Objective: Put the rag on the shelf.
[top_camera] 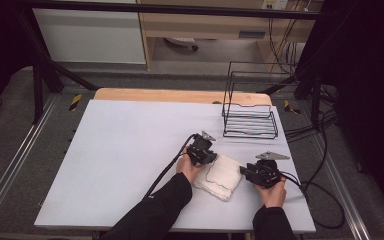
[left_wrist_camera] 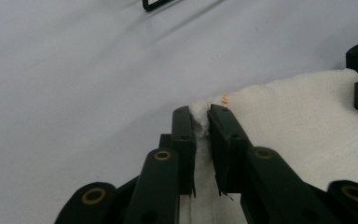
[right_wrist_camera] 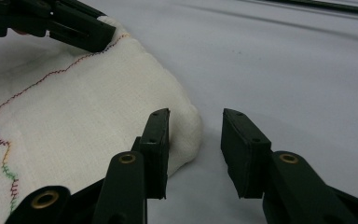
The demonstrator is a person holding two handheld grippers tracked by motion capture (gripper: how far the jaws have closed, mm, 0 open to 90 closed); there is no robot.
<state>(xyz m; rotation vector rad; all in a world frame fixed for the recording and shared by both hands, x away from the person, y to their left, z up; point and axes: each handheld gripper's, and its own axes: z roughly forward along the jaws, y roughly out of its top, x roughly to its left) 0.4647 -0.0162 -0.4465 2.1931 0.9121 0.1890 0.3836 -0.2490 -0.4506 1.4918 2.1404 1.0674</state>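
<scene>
A folded white cloth point(top_camera: 222, 175) with multicoloured stitching lies near the table's front right. My left gripper point(top_camera: 211, 159) sits at its far left corner. In the left gripper view that gripper point(left_wrist_camera: 204, 114) is shut on the corner of the cloth point(left_wrist_camera: 307, 116), and white fabric bulges between the pads. My right gripper point(top_camera: 243, 171) rests at the cloth's right edge. In the right gripper view it point(right_wrist_camera: 196, 114) stands open; one jaw lies over the cloth point(right_wrist_camera: 74, 107), the other over bare table. The left gripper point(right_wrist_camera: 81, 30) appears at that view's top left.
A black wire rack point(top_camera: 250, 122) stands at the back right of the white table point(top_camera: 130, 150). A wooden board point(top_camera: 180, 95) edges the far side. Black cables point(top_camera: 320, 190) trail off the right side. The person's forearms enter from the bottom.
</scene>
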